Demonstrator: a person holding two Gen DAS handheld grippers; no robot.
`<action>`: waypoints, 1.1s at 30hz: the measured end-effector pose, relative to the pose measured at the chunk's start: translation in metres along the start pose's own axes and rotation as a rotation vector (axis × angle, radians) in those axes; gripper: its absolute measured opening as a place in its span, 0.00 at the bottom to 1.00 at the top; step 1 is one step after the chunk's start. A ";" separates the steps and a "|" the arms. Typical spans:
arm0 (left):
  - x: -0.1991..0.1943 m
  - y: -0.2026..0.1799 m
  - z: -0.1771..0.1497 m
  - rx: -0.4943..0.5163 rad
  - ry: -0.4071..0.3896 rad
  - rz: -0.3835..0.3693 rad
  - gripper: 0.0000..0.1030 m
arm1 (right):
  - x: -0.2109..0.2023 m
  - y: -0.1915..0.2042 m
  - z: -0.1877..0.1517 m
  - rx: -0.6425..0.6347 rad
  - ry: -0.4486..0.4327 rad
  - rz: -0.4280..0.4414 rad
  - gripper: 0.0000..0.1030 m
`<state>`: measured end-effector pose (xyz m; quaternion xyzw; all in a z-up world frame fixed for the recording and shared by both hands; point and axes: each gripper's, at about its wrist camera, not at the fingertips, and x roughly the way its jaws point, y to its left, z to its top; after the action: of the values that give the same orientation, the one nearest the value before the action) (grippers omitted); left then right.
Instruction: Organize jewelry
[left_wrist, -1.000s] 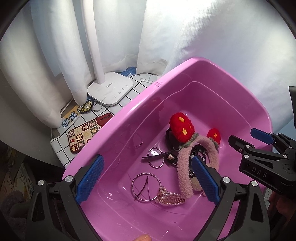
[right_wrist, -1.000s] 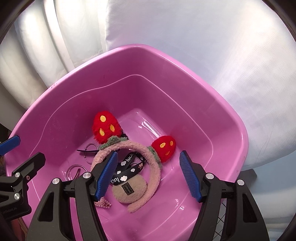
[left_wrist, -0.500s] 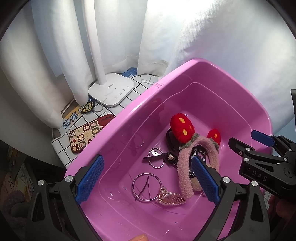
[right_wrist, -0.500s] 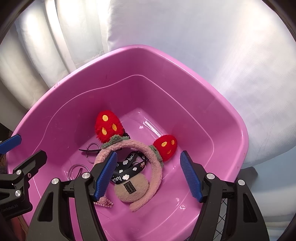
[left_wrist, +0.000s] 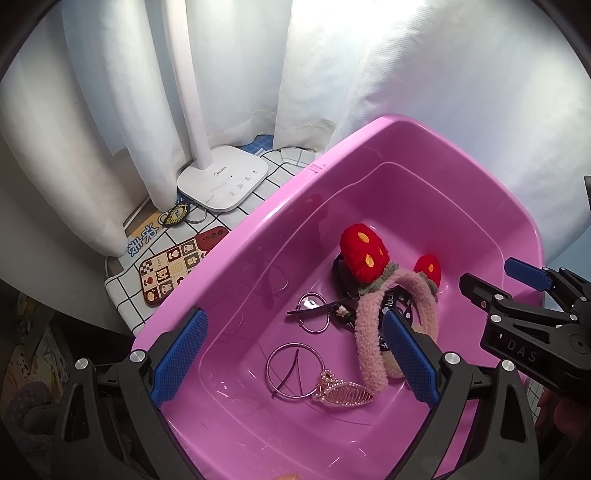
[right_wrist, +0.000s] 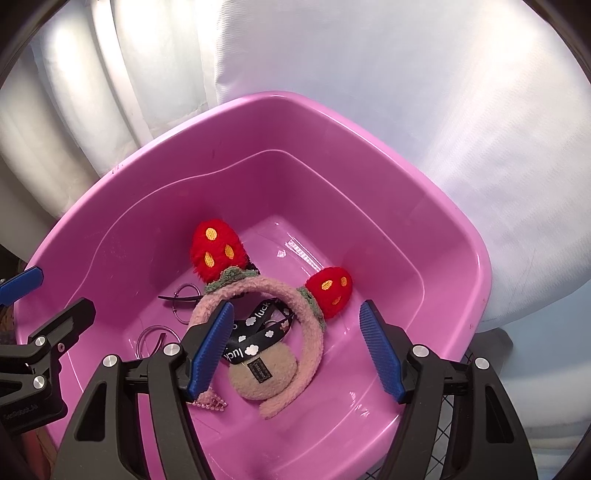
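Hovering over the pink tub (left_wrist: 258, 236), both grippers empty.

Left wrist view:
- Left gripper (left_wrist: 291, 358): jaws wide apart, holding nothing, poised above the tub's near-left corner.
- Hoop (left_wrist: 271, 373): flat on the tub floor, touching the comb (left_wrist: 343, 395), which lies just right of it.
- Second hoop (left_wrist: 314, 314) with a dark clip (left_wrist: 314, 309) across it, farther in.
- Headband (left_wrist: 369, 339): pink, fuzzy, two red mushrooms; lies right of centre over a black ribbon.
- Right gripper (left_wrist: 491, 277): at the right rim.
- Outside the tub: lamp base (left_wrist: 225, 177), card (left_wrist: 170, 271), on checked cloth.

Right wrist view:
- Right gripper (right_wrist: 295, 347): jaws wide apart, empty, directly above the headband (right_wrist: 310, 332).
- Ribbon (right_wrist: 255, 332) and tan pad (right_wrist: 262, 373) sit inside the headband's arc.
- Tub (right_wrist: 461, 229).

Handling note: the headband looks the easiest pick; close across the band, clear of ribbon. Flat hoops likely need an edge-on pinch.

Clearance: tub walls steep, floor open at far right; curtain close behind. Lift straight up, grippers kept apart.
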<state>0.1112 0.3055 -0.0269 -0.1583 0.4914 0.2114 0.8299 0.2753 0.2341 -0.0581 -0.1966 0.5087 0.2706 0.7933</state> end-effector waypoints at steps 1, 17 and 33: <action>0.000 0.000 0.000 0.000 0.000 0.001 0.91 | 0.000 0.000 0.000 0.000 0.000 0.000 0.66; -0.001 -0.003 -0.001 -0.001 0.002 0.003 0.91 | -0.003 0.002 -0.003 0.004 -0.001 -0.008 0.66; 0.000 -0.002 -0.003 0.003 0.000 0.000 0.92 | -0.002 0.004 -0.007 0.005 0.002 -0.006 0.66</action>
<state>0.1105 0.3021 -0.0277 -0.1571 0.4919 0.2104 0.8301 0.2674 0.2325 -0.0590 -0.1966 0.5097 0.2667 0.7940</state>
